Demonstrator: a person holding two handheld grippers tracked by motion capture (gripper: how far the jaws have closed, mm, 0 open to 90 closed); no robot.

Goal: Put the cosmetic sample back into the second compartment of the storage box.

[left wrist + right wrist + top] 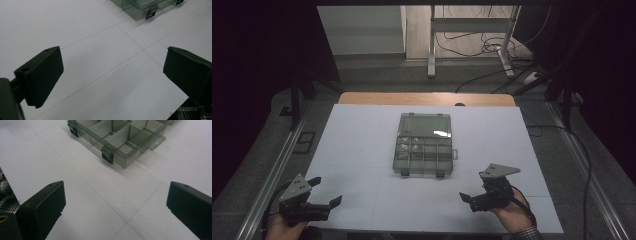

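A: High view: clear compartment box (424, 145), lid open, at centre of the white table (362, 135).

B: Left gripper (326, 192) and right gripper (473, 187) near the front edge, jaws spread, empty.

No text, label, brand or number can be read anywhere
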